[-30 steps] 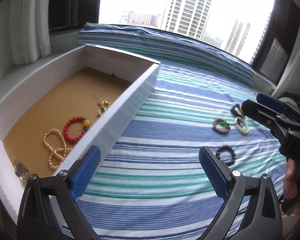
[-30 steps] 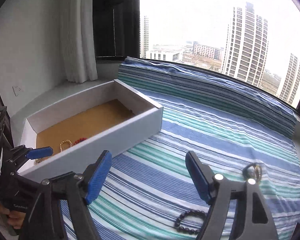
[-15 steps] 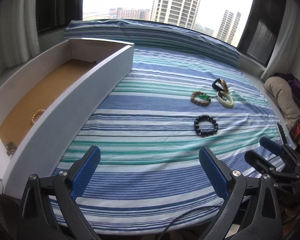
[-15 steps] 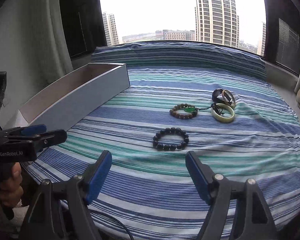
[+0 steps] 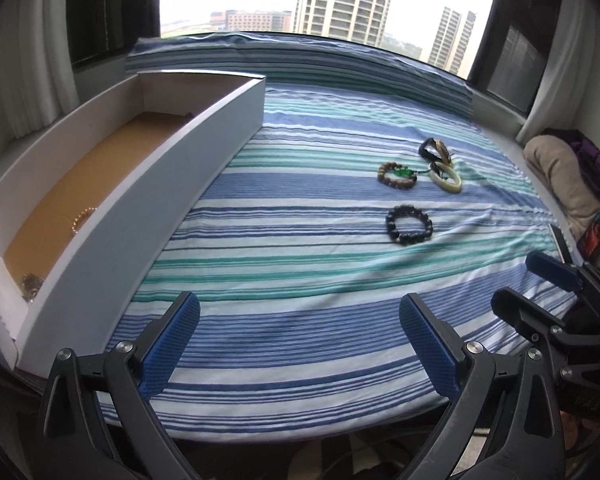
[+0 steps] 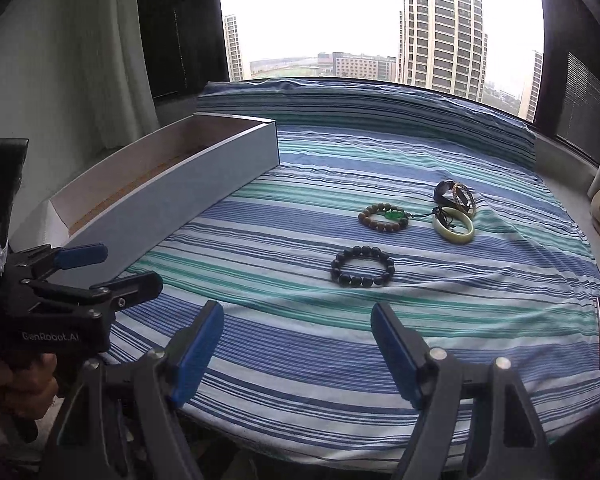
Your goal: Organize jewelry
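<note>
A black bead bracelet [image 5: 409, 225] [image 6: 362, 266] lies on the striped cloth [image 5: 308, 208]. Behind it lie a brown bead bracelet with a green charm [image 5: 397, 174] [image 6: 383, 218], a pale jade bangle [image 5: 445, 176] [image 6: 453, 225] and a dark and gold bangle pair [image 5: 436, 149] [image 6: 456, 194]. A white box with a brown floor [image 5: 204, 128] [image 6: 204, 184] at the left holds a gold bead strand [image 5: 81, 218]. My left gripper [image 5: 300, 328] and right gripper [image 6: 298, 340] are open and empty near the cloth's front edge.
The right gripper shows at the right of the left wrist view [image 5: 556, 292]; the left gripper shows at the left of the right wrist view [image 6: 80, 276]. Clothes [image 5: 568, 176] lie at the far right. A window and a striped bolster [image 6: 364, 104] stand behind.
Both grippers have drawn back from the box and the jewelry to the front edge of the cloth. Both stay open and empty.
</note>
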A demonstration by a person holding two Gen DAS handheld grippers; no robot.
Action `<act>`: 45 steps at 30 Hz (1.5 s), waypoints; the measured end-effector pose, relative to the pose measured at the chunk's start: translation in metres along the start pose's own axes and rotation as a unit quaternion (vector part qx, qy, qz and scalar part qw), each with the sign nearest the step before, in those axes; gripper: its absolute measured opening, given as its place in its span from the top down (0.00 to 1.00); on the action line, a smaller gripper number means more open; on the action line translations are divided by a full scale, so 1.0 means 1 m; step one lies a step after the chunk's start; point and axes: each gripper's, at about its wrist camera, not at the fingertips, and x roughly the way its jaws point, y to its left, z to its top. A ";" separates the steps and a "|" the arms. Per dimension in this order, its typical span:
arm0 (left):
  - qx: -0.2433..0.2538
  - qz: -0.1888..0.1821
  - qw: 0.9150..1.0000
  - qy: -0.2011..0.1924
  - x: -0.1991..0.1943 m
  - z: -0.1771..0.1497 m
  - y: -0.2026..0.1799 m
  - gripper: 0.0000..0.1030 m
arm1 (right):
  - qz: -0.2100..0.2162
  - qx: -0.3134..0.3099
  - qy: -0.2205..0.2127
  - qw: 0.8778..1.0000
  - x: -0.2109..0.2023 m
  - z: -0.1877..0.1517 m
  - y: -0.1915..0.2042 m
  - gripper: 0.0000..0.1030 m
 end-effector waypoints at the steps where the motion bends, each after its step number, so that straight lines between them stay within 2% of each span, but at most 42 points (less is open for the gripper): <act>1: -0.006 -0.003 1.000 0.000 0.001 -0.001 0.001 0.03 | -0.005 0.000 0.003 1.000 -0.001 -0.001 -0.001 0.25; 4: -0.016 -0.014 1.000 0.009 0.011 -0.005 0.000 0.03 | -0.025 0.003 0.005 1.000 -0.006 -0.011 -0.010 0.25; 10: 0.013 -0.018 0.999 0.037 0.034 -0.003 -0.022 0.03 | -0.053 0.038 0.019 0.998 0.009 -0.028 -0.050 0.25; 15: 0.030 -0.033 0.998 0.052 0.047 0.000 -0.035 0.03 | -0.042 0.076 0.017 0.996 0.021 -0.030 -0.075 0.25; 18: 0.061 -0.046 0.996 0.054 0.056 0.009 -0.052 0.03 | -0.034 0.087 0.020 0.995 0.024 -0.035 -0.082 0.25; 21: 0.097 -0.068 0.991 0.060 0.070 0.022 -0.071 0.03 | -0.030 0.097 0.028 0.994 0.027 -0.042 -0.089 0.25; 25: 0.103 -0.090 0.988 0.067 0.100 0.047 -0.082 0.05 | -0.031 0.117 0.028 0.992 0.026 -0.049 -0.100 0.25; 27: 0.102 -0.099 0.987 0.075 0.120 0.059 -0.087 0.13 | -0.031 0.123 0.027 0.992 0.024 -0.051 -0.103 0.25; 30: 0.117 -0.102 0.984 0.083 0.149 0.069 -0.099 0.18 | -0.029 0.126 0.027 0.991 0.023 -0.052 -0.102 0.25; 31: 0.128 -0.096 0.984 0.081 0.157 0.069 -0.104 0.18 | -0.027 0.125 0.027 0.991 0.022 -0.052 -0.101 0.25; 33: 0.146 -0.082 0.982 0.085 0.173 0.068 -0.113 0.29 | -0.024 0.121 0.029 0.992 0.021 -0.052 -0.098 0.25; 36: 0.138 -0.083 0.981 0.105 0.194 0.066 -0.118 0.39 | -0.020 0.112 0.031 0.993 0.020 -0.052 -0.094 0.25; 38: 0.130 -0.083 0.982 0.105 0.200 0.065 -0.119 0.42 | -0.017 0.106 0.031 0.994 0.020 -0.052 -0.091 0.25; 40: 0.140 -0.071 0.983 0.094 0.199 0.063 -0.122 0.51 | -0.019 0.102 0.032 0.994 0.020 -0.052 -0.091 0.25; 41: 0.148 -0.063 0.983 0.090 0.198 0.062 -0.124 0.73 | -0.019 0.103 0.032 0.994 0.020 -0.052 -0.091 0.25; 42: 0.156 -0.061 0.982 0.090 0.198 0.061 -0.125 0.89 | -0.020 0.106 0.033 0.994 0.021 -0.052 -0.092 0.25; 45: 0.137 -0.076 0.982 0.104 0.193 0.059 -0.117 0.90 | -0.022 0.111 0.031 0.993 0.021 -0.051 -0.093 0.25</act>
